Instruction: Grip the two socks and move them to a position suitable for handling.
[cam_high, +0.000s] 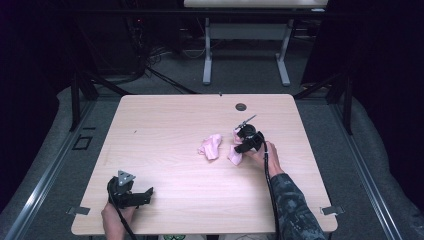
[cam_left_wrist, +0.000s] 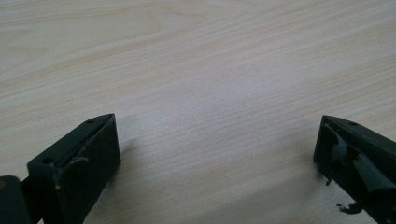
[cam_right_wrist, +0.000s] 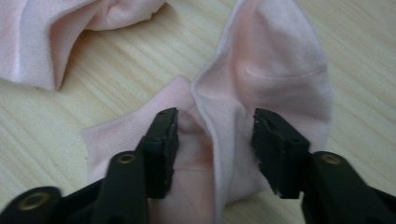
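The right gripper is down on the nearer pink sock, right of the middle of the wooden table, and its jaws straddle a raised fold of the fabric, one on either side. A gap shows between each pad and the cloth, so call them part-closed and not yet pinching. The other pink sock lies crumpled just beside it, apart from it by a strip of bare wood. Over at the near left corner the left gripper rests low with its jaws spread wide on nothing but tabletop. So the work looks barely begun: neither sock is lifted, laid flat or paired (if pairing is the aim), and the grab itself is unfinished. In the high view the nearer sock's long axis seems to run from far to near; which end is the toe cannot be told.
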